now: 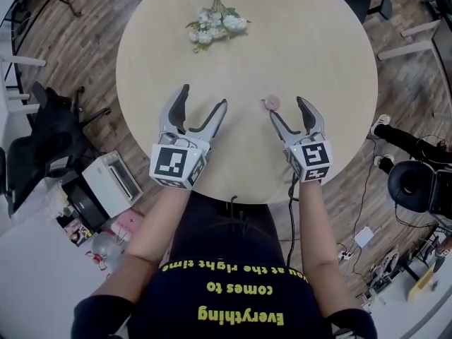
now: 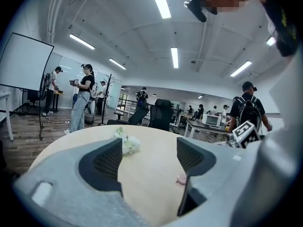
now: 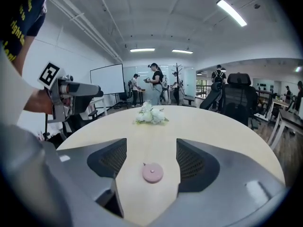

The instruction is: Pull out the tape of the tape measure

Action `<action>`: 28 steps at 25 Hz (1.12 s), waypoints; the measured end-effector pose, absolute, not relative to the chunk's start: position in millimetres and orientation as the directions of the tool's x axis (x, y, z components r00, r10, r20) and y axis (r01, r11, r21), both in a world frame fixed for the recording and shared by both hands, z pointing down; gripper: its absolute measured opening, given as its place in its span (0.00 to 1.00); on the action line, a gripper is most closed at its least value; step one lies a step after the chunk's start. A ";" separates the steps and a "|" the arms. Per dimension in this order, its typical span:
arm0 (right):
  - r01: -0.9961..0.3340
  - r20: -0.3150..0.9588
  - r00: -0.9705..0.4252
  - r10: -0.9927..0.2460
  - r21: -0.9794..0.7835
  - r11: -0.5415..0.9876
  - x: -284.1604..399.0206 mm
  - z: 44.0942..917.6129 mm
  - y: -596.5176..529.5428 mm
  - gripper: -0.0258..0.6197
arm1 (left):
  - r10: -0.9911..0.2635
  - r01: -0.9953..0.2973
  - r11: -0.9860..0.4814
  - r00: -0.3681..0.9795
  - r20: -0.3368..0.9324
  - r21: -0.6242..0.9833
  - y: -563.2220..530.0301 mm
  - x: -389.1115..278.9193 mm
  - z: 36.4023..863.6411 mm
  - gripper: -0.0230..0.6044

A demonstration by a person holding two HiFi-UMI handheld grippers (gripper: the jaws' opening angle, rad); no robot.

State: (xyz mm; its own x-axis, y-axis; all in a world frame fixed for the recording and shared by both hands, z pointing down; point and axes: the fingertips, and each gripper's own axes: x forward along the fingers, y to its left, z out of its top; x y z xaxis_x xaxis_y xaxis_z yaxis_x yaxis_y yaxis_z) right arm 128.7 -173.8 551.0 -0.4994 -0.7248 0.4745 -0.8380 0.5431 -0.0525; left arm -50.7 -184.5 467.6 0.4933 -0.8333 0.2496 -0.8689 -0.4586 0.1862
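Observation:
A small round pink tape measure (image 1: 270,103) lies flat on the round light wood table (image 1: 247,62), its tape wound in. My right gripper (image 1: 287,109) hovers just behind it with the jaws standing wide. In the right gripper view the tape measure (image 3: 152,172) sits on the table between and slightly ahead of the right gripper (image 3: 151,155) jaws, untouched. My left gripper (image 1: 205,97) is open to the tape measure's left with nothing in it. In the left gripper view, the left gripper (image 2: 149,160) is open and the tape measure (image 2: 182,179) shows beside the right jaw.
A bunch of white flowers (image 1: 215,25) lies at the table's far side. A black chair (image 1: 42,140) and a white box (image 1: 106,182) stand on the floor to the left. Cables and gear (image 1: 413,182) lie to the right. People stand beyond the table (image 2: 83,100).

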 end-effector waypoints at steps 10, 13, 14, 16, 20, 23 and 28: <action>-0.621 0.700 -0.527 -0.482 0.070 0.780 125.2 635.4 -172.4 0.52 | -0.825 -0.873 -0.449 0.487 0.288 0.190 -180.1 -55.9 481.3 0.61; -0.570 0.707 -0.545 -0.452 0.083 0.817 128.5 644.4 -173.3 0.48 | -0.823 -0.873 -0.447 0.486 0.292 0.194 -180.4 -55.2 484.0 0.61; -0.553 0.709 -0.553 -0.437 0.081 0.829 128.1 647.8 -172.9 0.48 | -0.823 -0.873 -0.447 0.486 0.293 0.193 -180.2 -55.2 484.6 0.61; -0.521 0.720 -0.566 -0.402 0.065 0.851 126.3 656.3 -171.9 0.48 | -0.823 -0.874 -0.448 0.486 0.295 0.190 -179.1 -54.8 485.8 0.61; -0.494 0.731 -0.588 -0.347 0.015 0.869 125.2 666.9 -175.6 0.48 | -0.823 -0.876 -0.445 0.482 0.300 0.187 -178.5 -52.2 488.1 0.61; -0.480 0.721 -0.610 -0.329 -0.006 0.877 122.6 666.5 -175.1 0.46 | -0.826 -0.880 -0.436 0.475 0.303 0.189 -178.7 -52.6 489.7 0.61; -0.459 0.716 -0.634 -0.292 -0.044 0.888 116.9 666.7 -171.1 0.43 | -0.829 -0.884 -0.429 0.466 0.308 0.186 -175.4 -54.6 489.4 0.61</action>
